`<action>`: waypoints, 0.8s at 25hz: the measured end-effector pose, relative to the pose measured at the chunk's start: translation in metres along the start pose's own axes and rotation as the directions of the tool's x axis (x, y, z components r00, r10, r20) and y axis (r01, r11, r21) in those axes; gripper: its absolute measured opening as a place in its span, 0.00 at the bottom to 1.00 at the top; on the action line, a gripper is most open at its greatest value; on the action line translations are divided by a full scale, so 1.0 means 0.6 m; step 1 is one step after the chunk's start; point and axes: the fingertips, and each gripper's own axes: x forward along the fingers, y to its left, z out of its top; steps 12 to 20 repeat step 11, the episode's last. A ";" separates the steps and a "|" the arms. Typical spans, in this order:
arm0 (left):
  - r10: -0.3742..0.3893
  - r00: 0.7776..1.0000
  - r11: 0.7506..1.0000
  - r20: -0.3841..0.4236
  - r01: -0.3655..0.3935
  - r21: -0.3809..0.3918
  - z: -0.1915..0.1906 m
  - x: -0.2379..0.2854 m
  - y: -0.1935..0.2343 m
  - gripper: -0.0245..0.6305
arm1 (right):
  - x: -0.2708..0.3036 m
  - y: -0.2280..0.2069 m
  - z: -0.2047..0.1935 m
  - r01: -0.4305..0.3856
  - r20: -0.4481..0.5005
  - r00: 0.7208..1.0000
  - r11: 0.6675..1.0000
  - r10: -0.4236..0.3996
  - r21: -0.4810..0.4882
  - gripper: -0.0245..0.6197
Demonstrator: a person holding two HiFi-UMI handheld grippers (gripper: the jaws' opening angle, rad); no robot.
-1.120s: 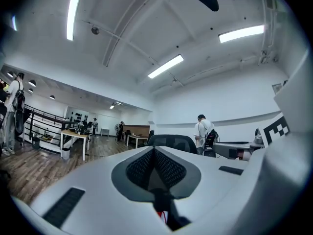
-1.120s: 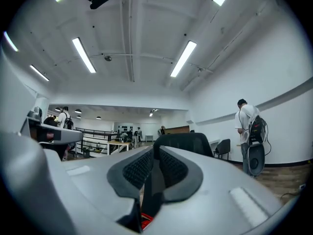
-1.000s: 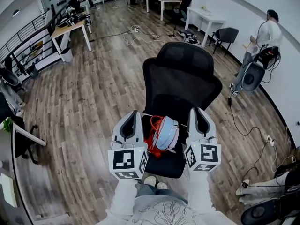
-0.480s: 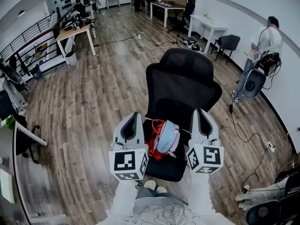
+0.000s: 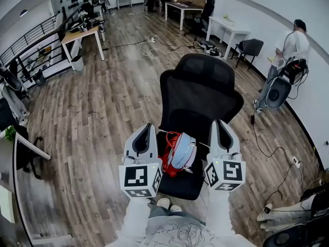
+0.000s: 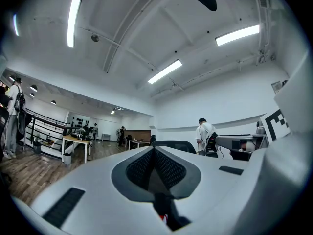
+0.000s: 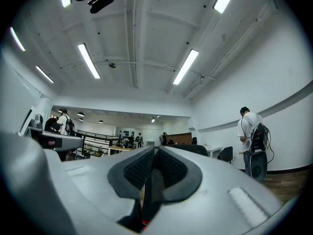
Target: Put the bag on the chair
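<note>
A light blue bag [image 5: 181, 150] with red straps lies on the seat of a black office chair [image 5: 201, 91], against the foot of its backrest. My left gripper [image 5: 147, 127] hangs just left of the bag, apart from it, jaws together and empty. Just right of the bag is my right gripper [image 5: 218, 123], whose jaws are closing to a touch with nothing between them. In the left gripper view the left gripper [image 6: 154, 149] points up over the chair top. The right gripper [image 7: 155, 149] also points upward in its own view, pads met.
Wood floor lies all around the chair. A person with a backpack [image 5: 291, 42] stands at the right wall beside a white desk [image 5: 230, 22]. A wooden table [image 5: 81, 35] stands far left. Cables [image 5: 269, 149] trail across the floor on the right. My shoes [image 5: 169, 204] are just before the seat.
The head view has shifted slightly, so the chair sits a little lower in frame. Both grippers and the bag keep nearly the same places beside each other.
</note>
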 end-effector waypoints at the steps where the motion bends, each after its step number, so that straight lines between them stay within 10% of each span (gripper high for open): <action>1: -0.001 1.000 1.000 0.002 0.001 0.001 0.001 0.000 0.001 0.05 | 0.000 0.000 -0.001 0.001 -0.002 1.000 1.000 -0.001 -0.002 0.10; 20: 0.000 1.000 1.000 -0.008 0.000 0.001 -0.009 0.024 0.001 0.04 | 0.017 -0.021 -0.017 0.011 -0.014 1.000 1.000 -0.011 0.009 0.10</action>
